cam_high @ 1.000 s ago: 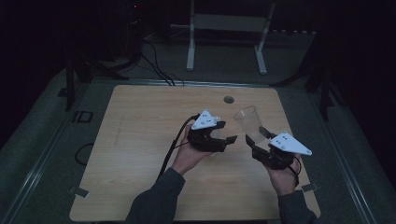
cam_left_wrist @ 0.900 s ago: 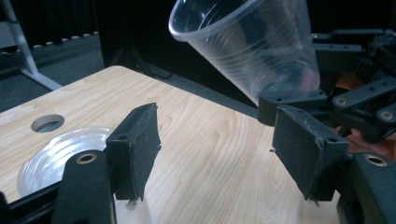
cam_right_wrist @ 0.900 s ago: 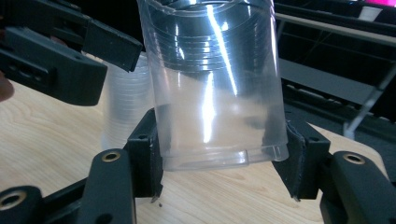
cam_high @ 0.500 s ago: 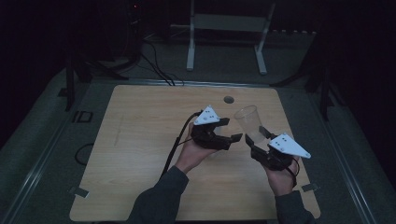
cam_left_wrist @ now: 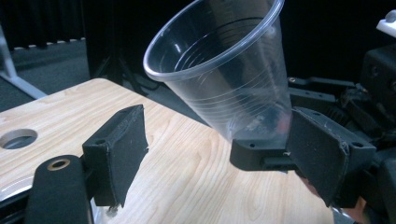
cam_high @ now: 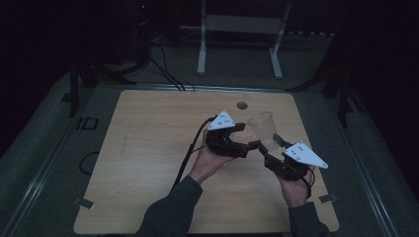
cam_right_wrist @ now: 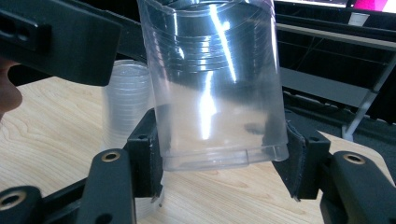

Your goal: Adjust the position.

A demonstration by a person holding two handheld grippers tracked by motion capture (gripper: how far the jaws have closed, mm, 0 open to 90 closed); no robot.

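1. The clear plastic cup [cam_right_wrist: 212, 84] was ribbed, empty and unprinted, held above the table [cam_high: 148, 148].
2. The right gripper [cam_right_wrist: 219, 161] clamped its base.
3. The left gripper [cam_left_wrist: 224, 154] stood wide open, holding nothing, beside it.

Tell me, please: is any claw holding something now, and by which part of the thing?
Yes. The right claw holds the clear plastic cup by its base, jaws on both sides. The left claw is open.
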